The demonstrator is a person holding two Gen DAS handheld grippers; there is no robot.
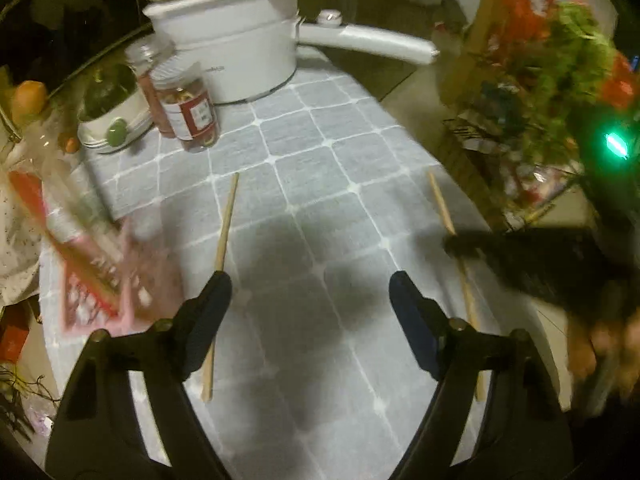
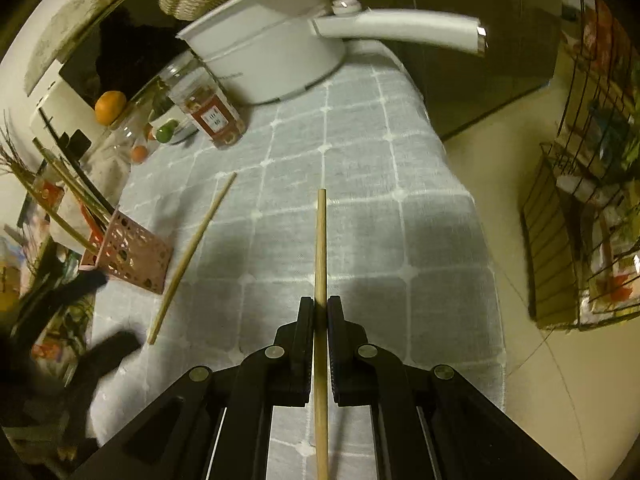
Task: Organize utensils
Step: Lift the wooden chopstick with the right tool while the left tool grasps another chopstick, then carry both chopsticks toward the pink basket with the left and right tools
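Your right gripper (image 2: 320, 312) pinches a slim, round wooden chopstick (image 2: 321, 240) between its flat black pads, the stick running straight out over the grey quilted cloth (image 2: 360, 184); a second chopstick (image 2: 192, 256) lies loose on the cloth to its left, just beside the pink perforated holder (image 2: 136, 256), which already bears several sticks; your left gripper (image 1: 310, 292) stands spread with nothing between its fingers, one finger covering part of that loose chopstick; farther off stand a smooth white pot (image 2: 272, 64) and a clear jar (image 2: 212, 112); the left view is blurred, so the holder there is hard to make out.
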